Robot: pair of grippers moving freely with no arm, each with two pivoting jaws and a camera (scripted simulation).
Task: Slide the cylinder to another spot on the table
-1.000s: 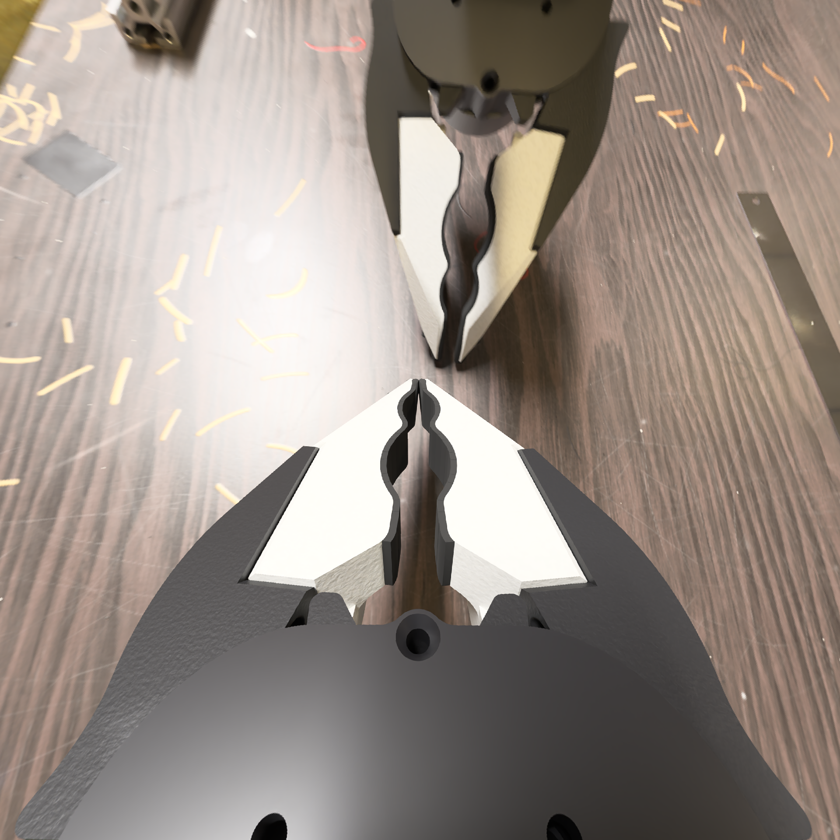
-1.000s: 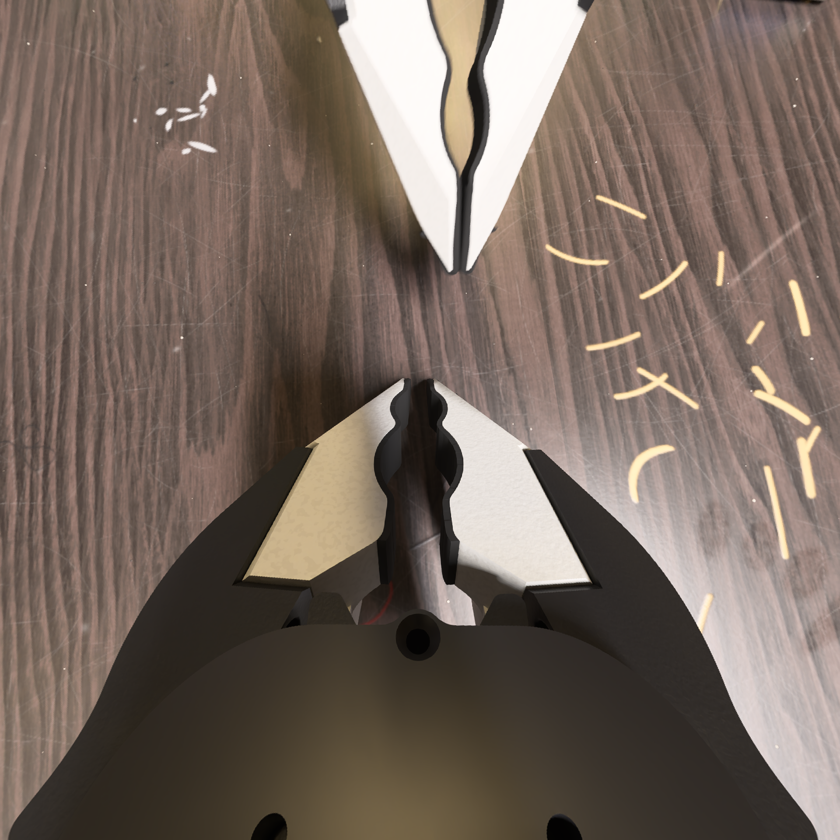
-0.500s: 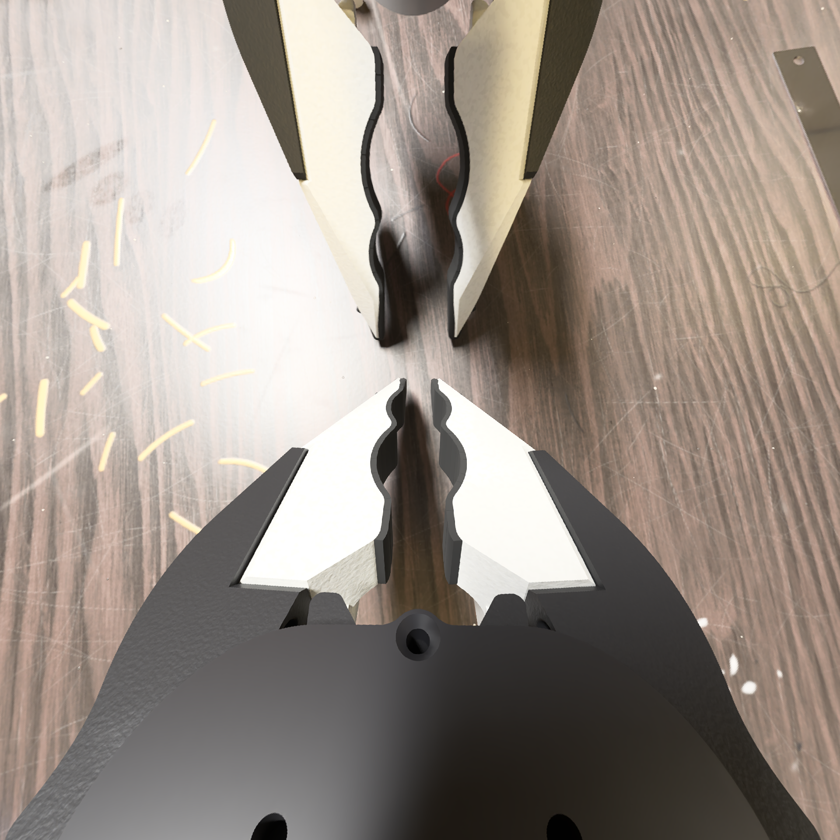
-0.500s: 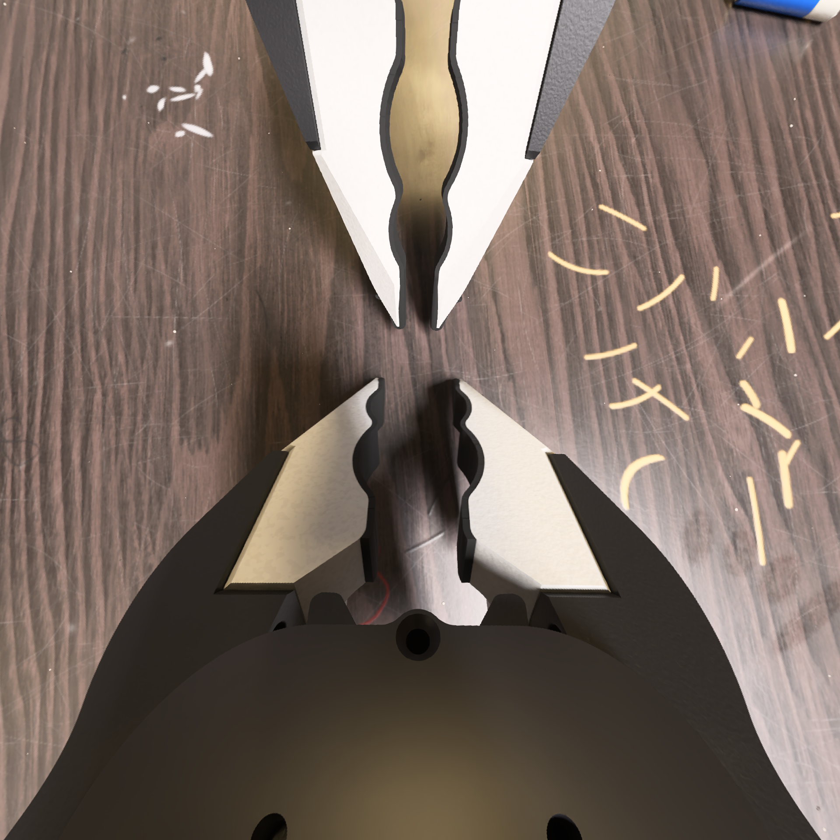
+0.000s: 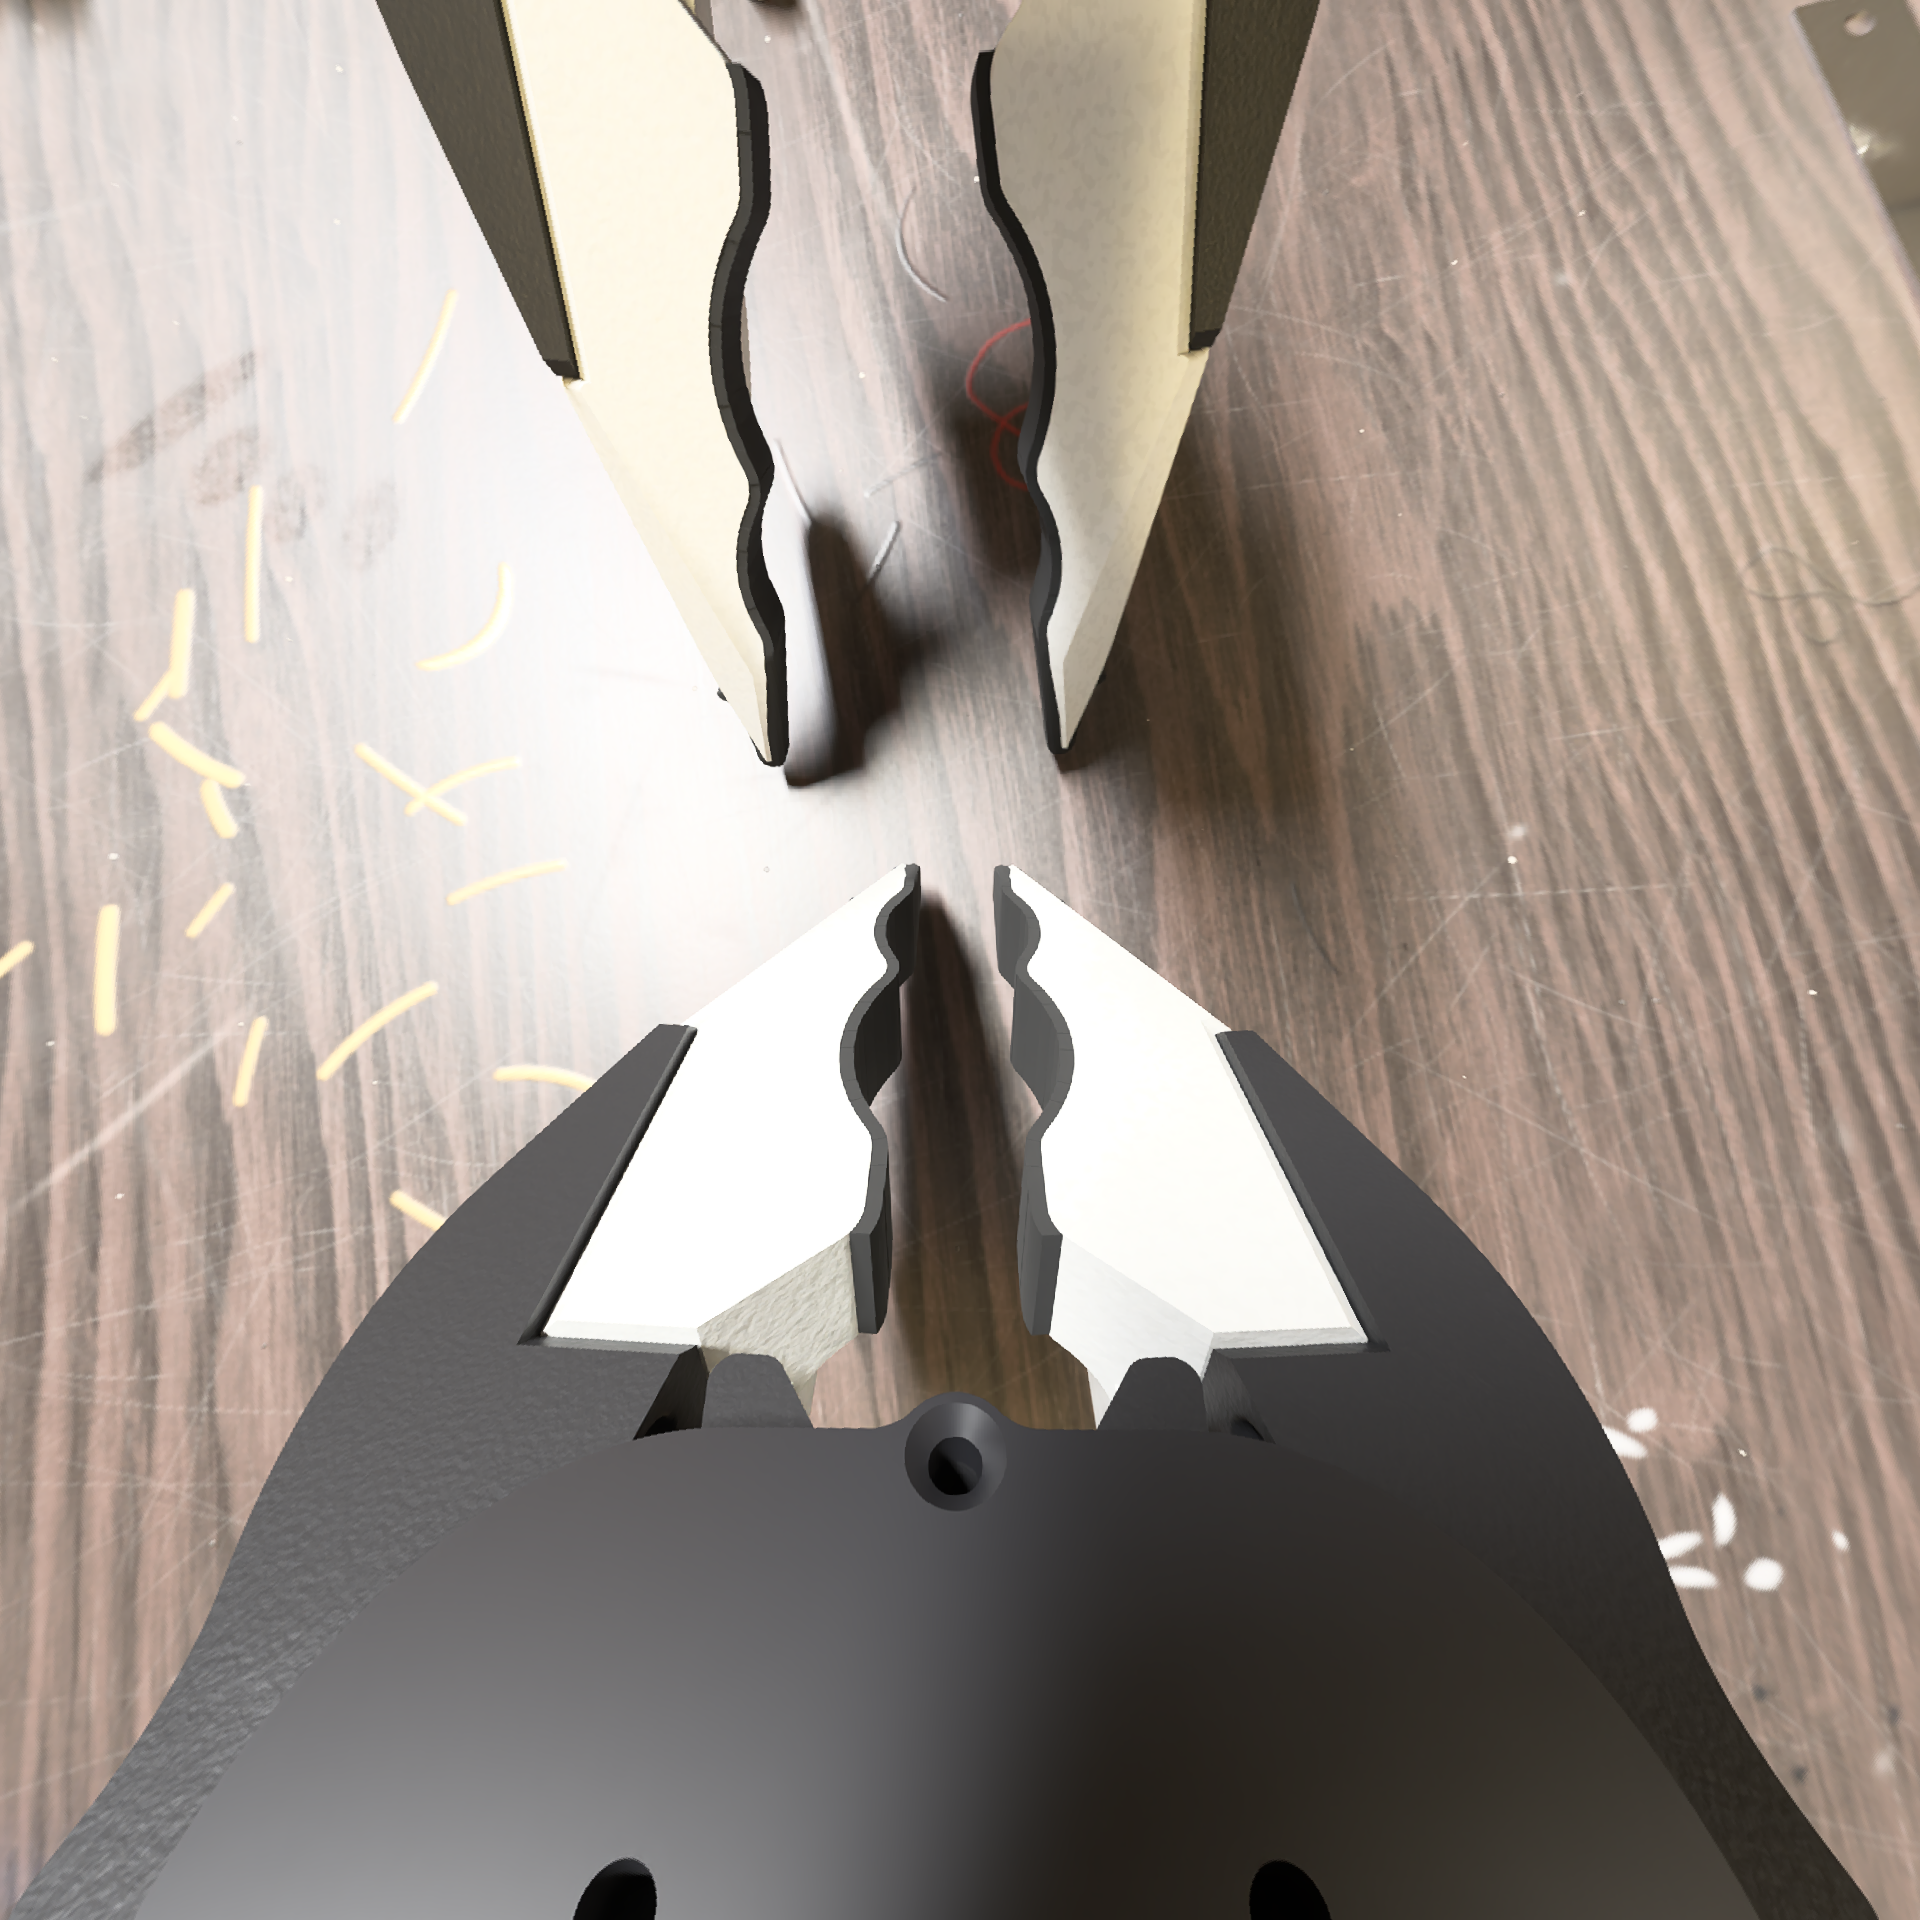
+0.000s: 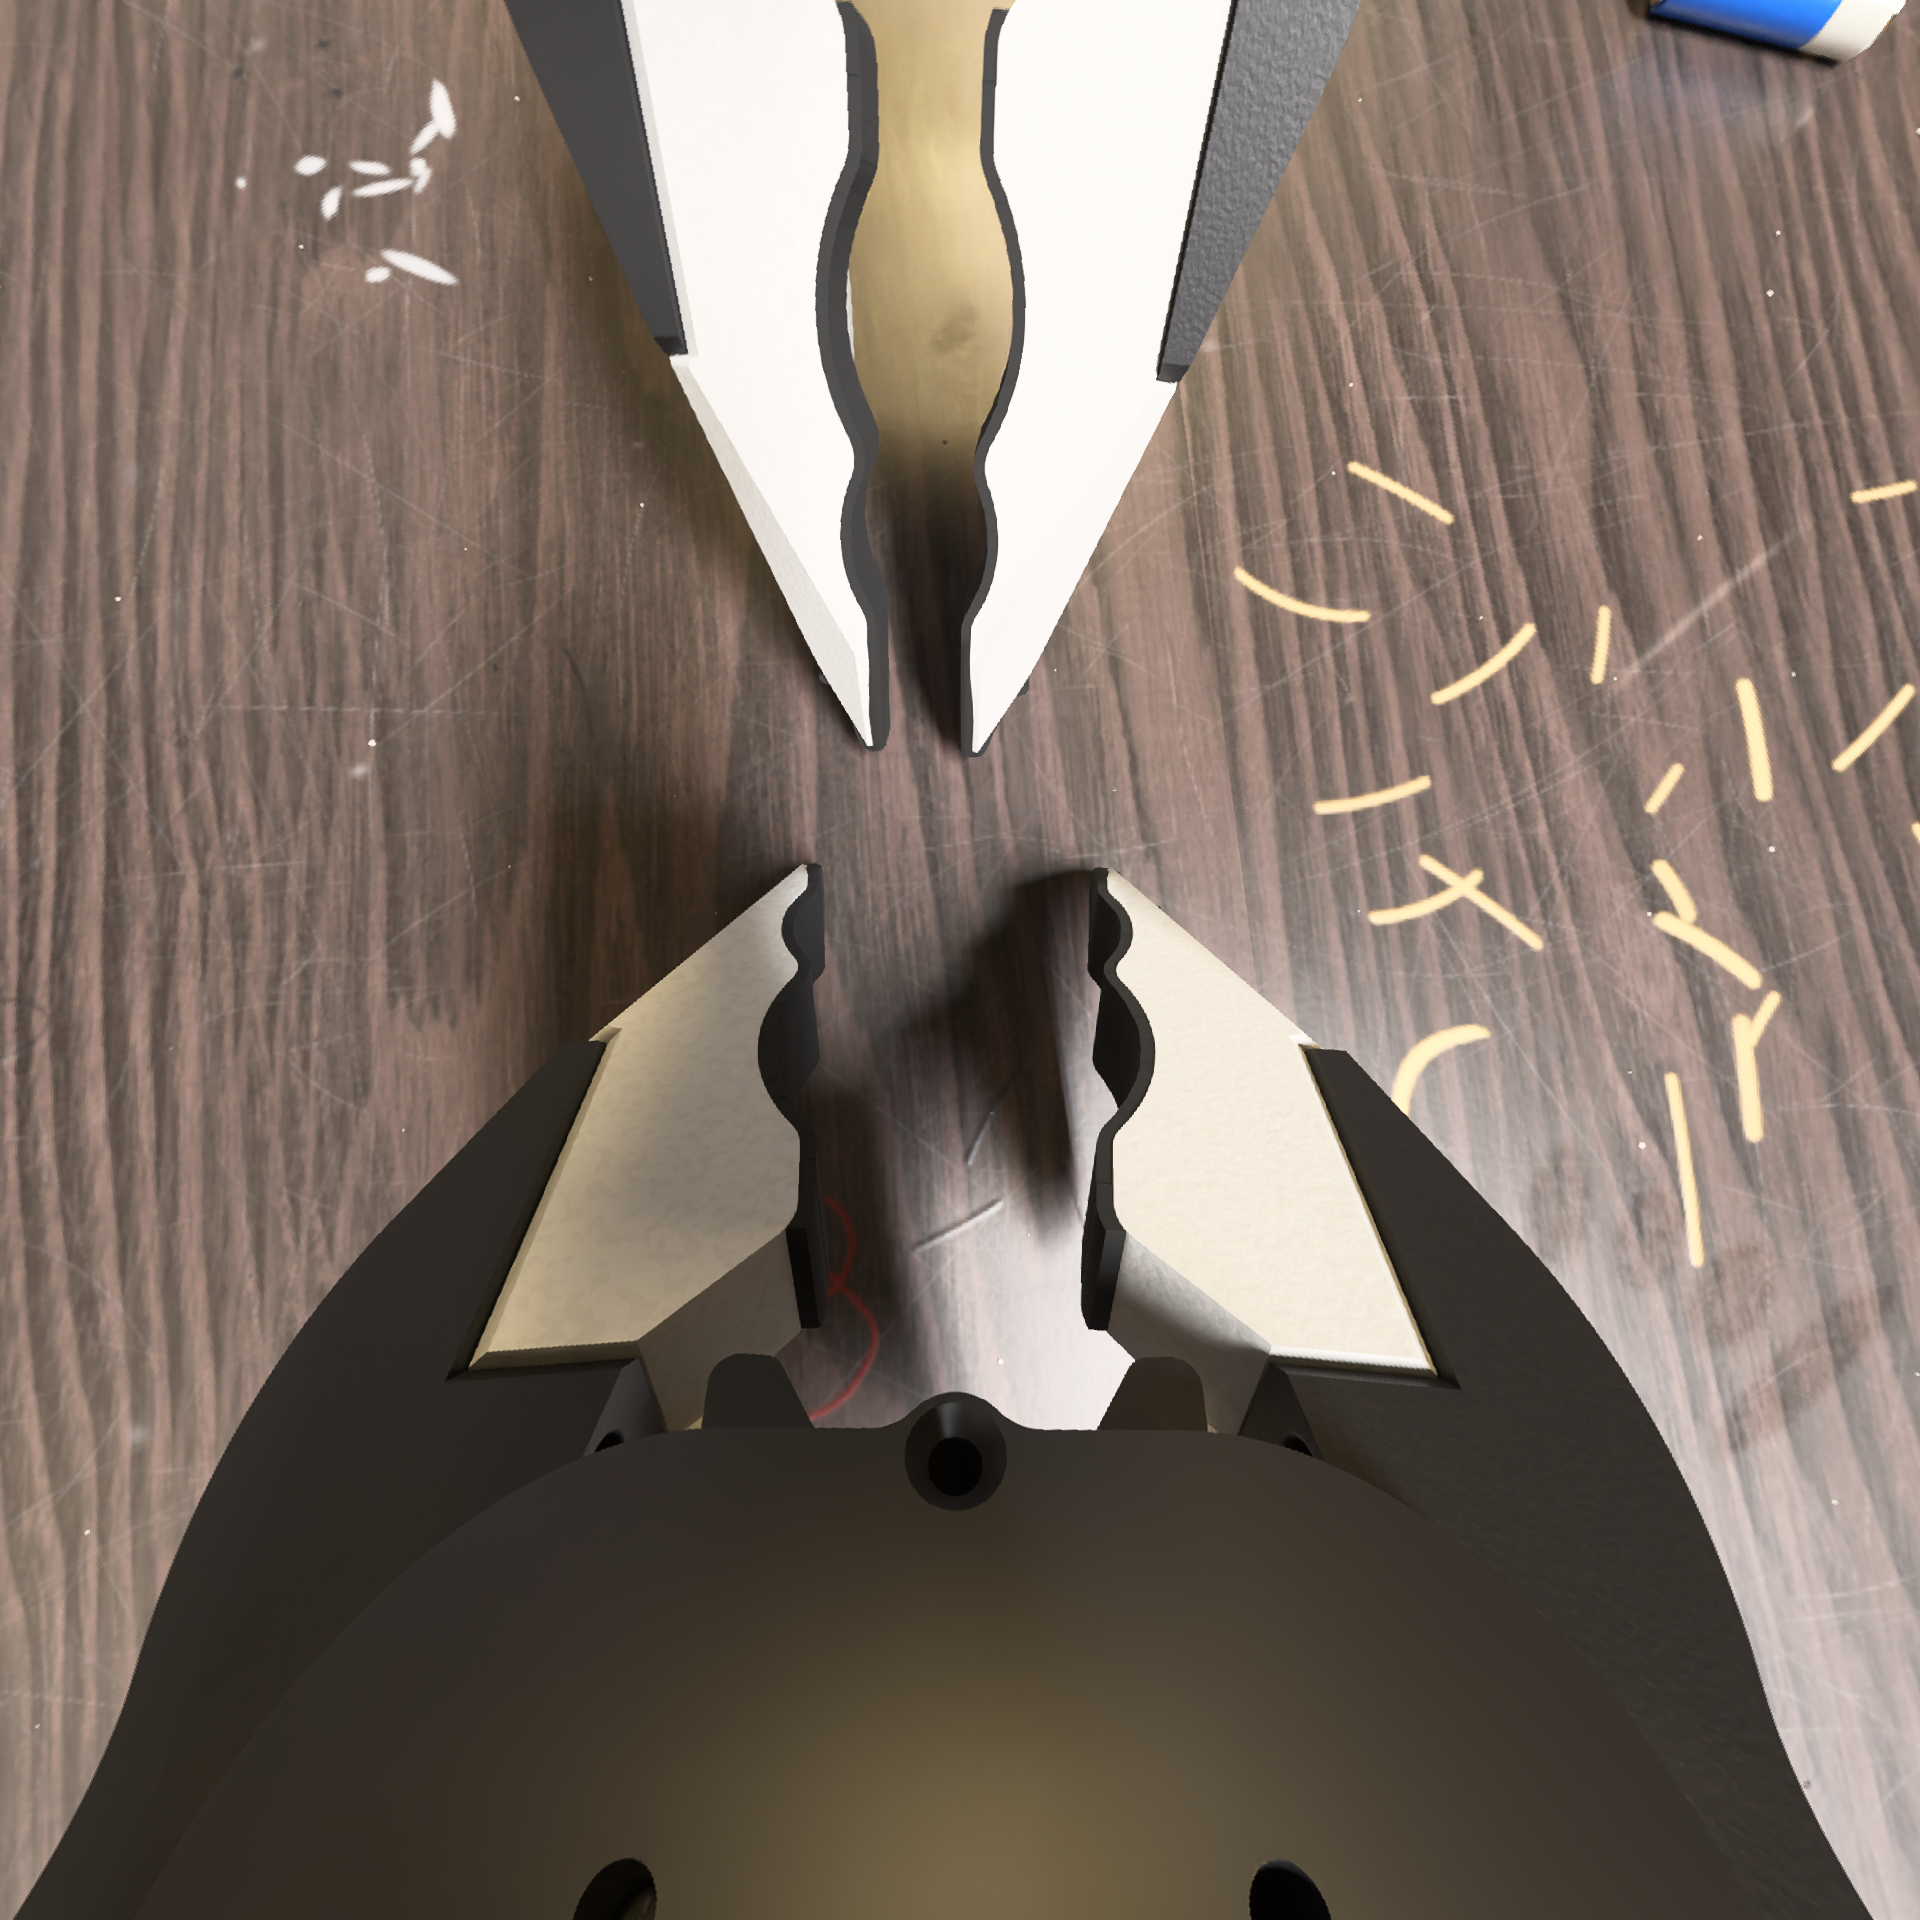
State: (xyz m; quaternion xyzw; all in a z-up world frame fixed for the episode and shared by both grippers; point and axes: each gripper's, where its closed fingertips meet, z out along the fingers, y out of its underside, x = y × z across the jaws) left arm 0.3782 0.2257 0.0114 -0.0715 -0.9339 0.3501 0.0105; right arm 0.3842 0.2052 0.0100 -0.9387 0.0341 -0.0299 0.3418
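I saw no cylinder anywhere, so the slide seemed unstarted: my left tongs [image 5: 956,883] stood slightly apart, my right tongs [image 6: 956,883] wider, at twelve o'clock over the wooden surface [image 5: 1558,831].

Blue-and-white object [image 6: 1766,26] cut by top edge; metal strip [image 5: 1870,83] cropped at corner; cylinder unseen

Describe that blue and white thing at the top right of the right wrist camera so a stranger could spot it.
Start from the dark wooden table. Go past the pale yellow shavings on the right to the frame's upper right corner. There lies the blue object with a white end, cut off by the edge and the only blue item among the scattered bits.
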